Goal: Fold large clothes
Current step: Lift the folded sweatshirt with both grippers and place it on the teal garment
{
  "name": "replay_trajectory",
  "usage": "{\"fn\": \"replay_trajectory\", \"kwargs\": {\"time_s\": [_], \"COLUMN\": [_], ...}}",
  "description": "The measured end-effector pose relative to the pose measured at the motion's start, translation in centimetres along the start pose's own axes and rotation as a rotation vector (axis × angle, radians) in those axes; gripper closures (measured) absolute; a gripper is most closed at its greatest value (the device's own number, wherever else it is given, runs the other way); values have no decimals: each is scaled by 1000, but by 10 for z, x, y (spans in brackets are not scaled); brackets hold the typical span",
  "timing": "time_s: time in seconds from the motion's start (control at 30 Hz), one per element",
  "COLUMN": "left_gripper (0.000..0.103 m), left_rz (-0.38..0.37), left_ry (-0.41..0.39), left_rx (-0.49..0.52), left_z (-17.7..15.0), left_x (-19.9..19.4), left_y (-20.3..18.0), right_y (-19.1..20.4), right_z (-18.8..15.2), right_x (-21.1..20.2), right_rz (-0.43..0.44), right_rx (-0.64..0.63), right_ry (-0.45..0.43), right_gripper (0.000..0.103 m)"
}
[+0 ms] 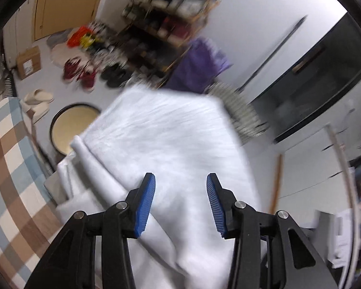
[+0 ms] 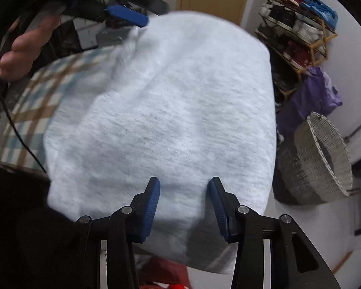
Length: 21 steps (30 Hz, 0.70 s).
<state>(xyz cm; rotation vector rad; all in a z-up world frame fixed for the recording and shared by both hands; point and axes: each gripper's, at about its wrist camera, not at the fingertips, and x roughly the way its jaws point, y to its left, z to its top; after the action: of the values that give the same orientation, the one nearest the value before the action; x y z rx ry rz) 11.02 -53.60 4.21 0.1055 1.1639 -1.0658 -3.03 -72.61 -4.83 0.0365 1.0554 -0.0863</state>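
The white garment [image 2: 161,125] lies as a thick, already doubled bundle on the checked cloth [image 2: 48,91] that covers the surface under it; whether that surface is a table or a bed cannot be told. Beside the garment, toward the wall, stand a wicker basket [image 2: 325,159] and, further from it, a shoe rack [image 2: 298,31].

The right gripper [image 2: 184,207] hovers over the near edge of the garment with its jaws spread and nothing pinched between them. The left gripper [image 1: 180,204] is above the same garment, over a rolled fold or sleeve [image 1: 98,168] at its side, jaws likewise apart and empty. In the right wrist view its blue tip is at the far corner of the garment; whether it touches the cloth there cannot be told.

Judging from the compact rectangular shape, most of the folding looks done. What seems left is tucking in the loose rolled part, smoothing, and perhaps one last fold before setting it aside.
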Motion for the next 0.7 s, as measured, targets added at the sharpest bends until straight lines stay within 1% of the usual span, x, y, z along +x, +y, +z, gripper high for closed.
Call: {"fn": "replay_trajectory", "kwargs": {"time_s": [0.03, 0.07, 0.1, 0.13, 0.17, 0.23, 0.27, 0.3, 0.37, 0.4, 0.43, 0.47, 0.5, 0.53, 0.57, 0.6, 0.63, 0.67, 0.7], "left_gripper": [65, 65, 65, 66, 66, 66, 66, 67, 67, 67, 67, 67, 67, 67, 67, 67, 67, 67, 67], "left_rz": [14, 22, 3, -15, -24, -39, -37, -42, -60, -69, -81, -97, -119, -118, -114, -93, -60, -38, -7], "left_ry": [28, 49, 58, 50, 39, 4, 5, 10, 10, 7, 4, 2, 3, 4, 4, 3, 11, 29, 64], "left_rx": [-14, -33, -80, -129, -143, -115, -104, -110, -169, -175, -154, -122, -54, 4, 38, 70, 68, 59, 39], "left_z": [1, 0, -4, -9, -10, -14, -9, -8, -1, 1, 1, 2, -3, -11, -17, -25, -30, -32, -38], "left_x": [13, 14, 26, 28, 23, 24, 23, 18, 3, -5, -12, -9, -15, -19, -17, -14, -7, 4, 20], "left_y": [7, 16, 29, 44, 44, 50, 49, 49, 46, 40, 33, 22, 7, -6, -11, -19, -19, -16, -10], "right_y": [-4, -7, -7, -8, -7, -9, -7, -4, 0, -2, -8, -4, 0, 8, 14, 20, 23, 25, 25], "right_z": [1, 1, 1, 2, 4, 9, 11, 12, 16, 18, 21, 16, 14, 10, 7, 4, 0, -5, -11], "right_x": [-1, -1, 0, 3, 5, 8, 8, 3, -14, -26, -33, -39, -42, -39, -31, -18, -1, 15, 37], "right_rz": [21, 38, 50, 60, 66, 76, 76, 72, 70, 129, 224, 289, 331, 322, 315, 310, 296, 292, 289], "right_rx": [20, 27, 21, 20, 22, 19, 11, -7, -22, 0, 31, 50, 55, 43, 37, 34, 40, 62, 111], "right_ry": [-8, -13, -17, -24, -26, -28, -27, -21, -28, -57, -73, -81, -92, -82, -53, -2, 42, 79, 128], "right_gripper": [59, 59, 59, 59, 59, 59, 58, 58, 61, 67, 76, 78, 80, 79, 78, 78, 78, 81, 91]}}
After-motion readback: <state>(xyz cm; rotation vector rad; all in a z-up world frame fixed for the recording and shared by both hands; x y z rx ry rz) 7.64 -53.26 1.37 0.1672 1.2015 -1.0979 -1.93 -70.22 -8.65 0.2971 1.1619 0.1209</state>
